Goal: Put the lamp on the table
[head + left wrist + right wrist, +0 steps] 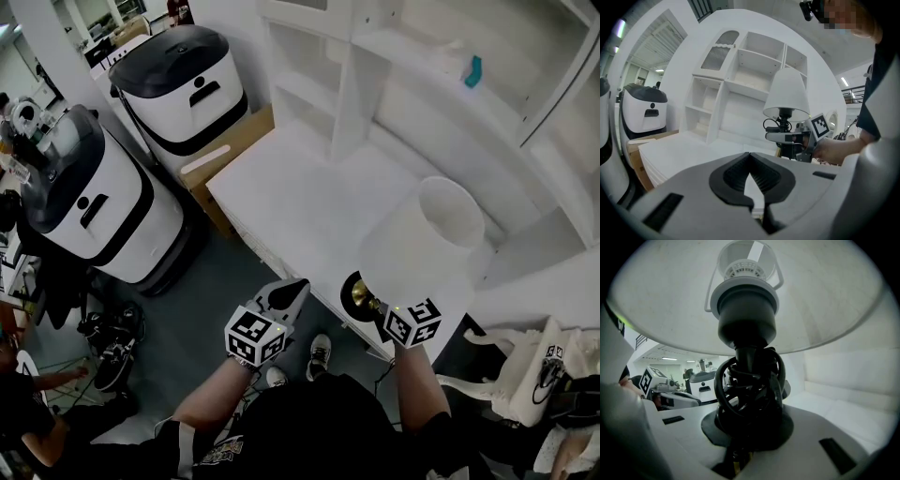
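Lamp [427, 239], pinched by right hand-held gripper [367, 300], hovers at table [281, 206]'s near edge; left hand-held gripper [292, 289] pressed together.

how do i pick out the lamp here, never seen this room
Start at the white table in front of the white shelving. By its near edge the right gripper holds the lamp by its dark stem. Nothing else has a white tapered shade and coiled black cord.

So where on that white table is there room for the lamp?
The table top is bare from the cardboard box across to the lamp, and back to the shelf unit. Crowded: the floor on the left, where two white-and-black machines stand.
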`<move>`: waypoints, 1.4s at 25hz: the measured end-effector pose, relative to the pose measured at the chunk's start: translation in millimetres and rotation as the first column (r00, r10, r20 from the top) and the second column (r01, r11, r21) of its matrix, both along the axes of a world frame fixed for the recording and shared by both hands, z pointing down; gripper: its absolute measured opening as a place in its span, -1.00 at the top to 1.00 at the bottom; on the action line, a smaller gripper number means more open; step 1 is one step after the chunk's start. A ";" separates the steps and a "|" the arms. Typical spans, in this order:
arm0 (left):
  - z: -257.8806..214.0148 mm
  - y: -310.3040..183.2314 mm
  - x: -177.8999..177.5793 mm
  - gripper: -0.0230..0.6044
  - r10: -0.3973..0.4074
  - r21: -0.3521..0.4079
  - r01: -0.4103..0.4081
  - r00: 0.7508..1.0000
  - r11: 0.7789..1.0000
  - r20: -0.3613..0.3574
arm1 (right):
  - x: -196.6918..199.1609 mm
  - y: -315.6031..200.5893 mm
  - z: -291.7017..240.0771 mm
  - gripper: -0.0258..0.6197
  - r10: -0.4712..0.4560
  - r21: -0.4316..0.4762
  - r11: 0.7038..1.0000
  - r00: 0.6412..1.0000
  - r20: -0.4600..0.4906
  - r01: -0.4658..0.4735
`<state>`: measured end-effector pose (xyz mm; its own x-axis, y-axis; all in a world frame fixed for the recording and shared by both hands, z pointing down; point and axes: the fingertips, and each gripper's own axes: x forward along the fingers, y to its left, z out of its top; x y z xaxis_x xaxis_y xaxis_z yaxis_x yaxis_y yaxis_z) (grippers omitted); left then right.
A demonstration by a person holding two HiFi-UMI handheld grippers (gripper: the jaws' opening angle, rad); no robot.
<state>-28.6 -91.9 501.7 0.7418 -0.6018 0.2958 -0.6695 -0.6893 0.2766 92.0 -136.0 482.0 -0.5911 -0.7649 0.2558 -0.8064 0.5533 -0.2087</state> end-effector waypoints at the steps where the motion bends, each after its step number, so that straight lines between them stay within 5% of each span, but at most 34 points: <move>1: 0.3 -4.2 2.6 0.90 -0.003 0.000 0.003 1.000 1.000 -0.001 | 2.3 -4.9 0.6 0.73 -0.002 -0.001 1.000 1.000 -0.001 0.002; 20: -8.8 -53.5 37.2 0.90 -0.039 0.026 0.039 0.999 0.999 0.008 | 26.8 -64.7 0.1 0.73 -0.048 0.012 0.999 0.999 -0.004 0.048; 35: -9.3 -118.7 35.6 0.90 0.121 0.032 -0.122 0.992 0.992 0.017 | 22.8 -118.3 2.8 0.73 0.072 0.019 0.997 0.997 0.001 -0.072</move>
